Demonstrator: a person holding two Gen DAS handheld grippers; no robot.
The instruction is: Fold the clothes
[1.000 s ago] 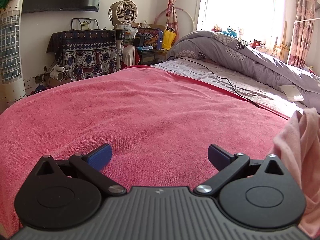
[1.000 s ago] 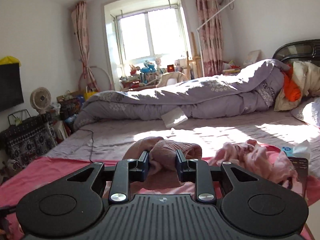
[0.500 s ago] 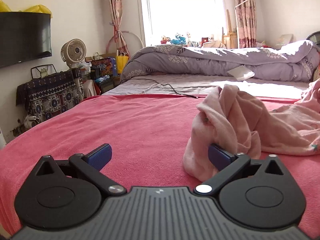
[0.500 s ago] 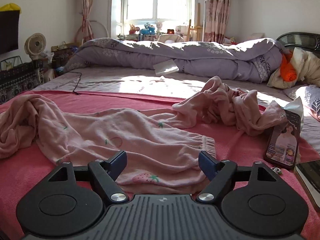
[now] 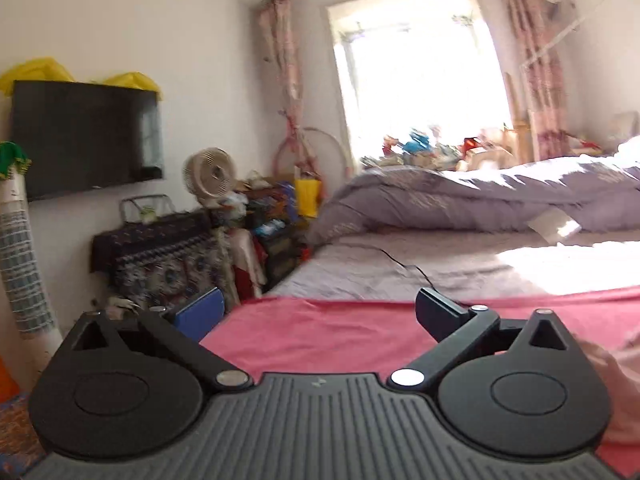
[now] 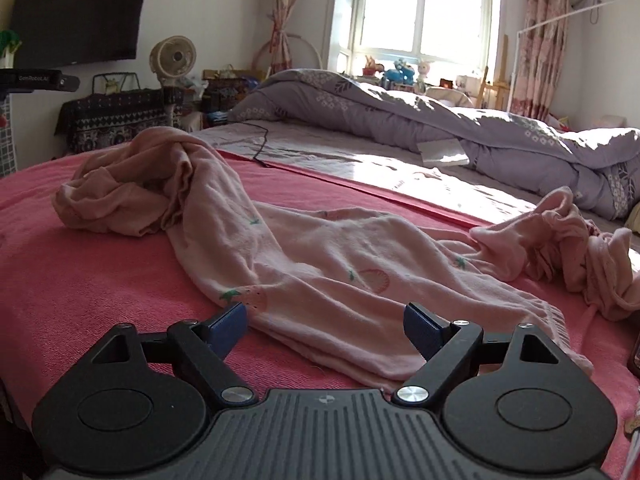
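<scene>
Pale pink pyjama trousers (image 6: 320,264) with strawberry prints lie stretched and rumpled across the red blanket (image 6: 80,288). One end is bunched at the far left, and the cuffed hem lies near my right gripper (image 6: 324,326). That gripper is open and empty, just above the near leg. A second crumpled pink garment (image 6: 568,248) lies at the right. In the left wrist view my left gripper (image 5: 316,314) is open and empty, raised over the blanket's (image 5: 340,328) left edge. A bit of pink cloth (image 5: 616,380) shows at its lower right.
A rolled purple quilt (image 6: 460,128) lies along the far side of the bed, with a white card (image 6: 442,152) and a black cable (image 6: 262,140) on the sheet. A dark object (image 6: 634,356) sits at the blanket's right edge. A fan (image 5: 210,176), cluttered shelves and a wall television (image 5: 84,140) stand left.
My right gripper let go of the pink cloth and opened, then swung left over the trousers. My left gripper rose and turned away from the bunched cloth, staying open.
</scene>
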